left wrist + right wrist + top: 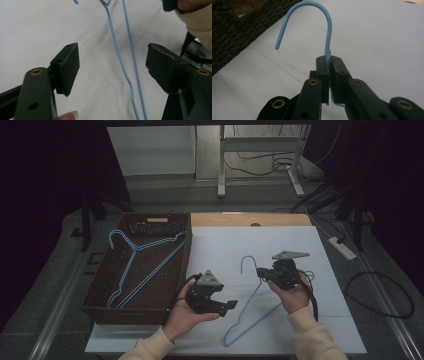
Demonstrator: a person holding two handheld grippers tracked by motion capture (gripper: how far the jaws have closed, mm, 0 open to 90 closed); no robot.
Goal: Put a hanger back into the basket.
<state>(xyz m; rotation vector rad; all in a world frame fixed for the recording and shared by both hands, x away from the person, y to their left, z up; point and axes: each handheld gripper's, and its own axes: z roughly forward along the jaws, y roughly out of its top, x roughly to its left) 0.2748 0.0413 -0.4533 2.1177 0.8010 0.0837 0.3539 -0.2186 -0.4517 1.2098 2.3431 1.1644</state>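
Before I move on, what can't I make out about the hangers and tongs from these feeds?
- Hanger neck, right gripper view: hidden between the shut right tongs.
- Same hanger's far corner, high view: behind the right hand.
- Its wires, left gripper view: cut off by the frame edges; left tongs open.
- Basket hanger: dim, count unclear.

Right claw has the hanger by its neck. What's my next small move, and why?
Probably lift the hanger and carry it left toward the basket. The right claw is shut on its neck, one hanger already lies in the basket, and the left claw is open, holding nothing.
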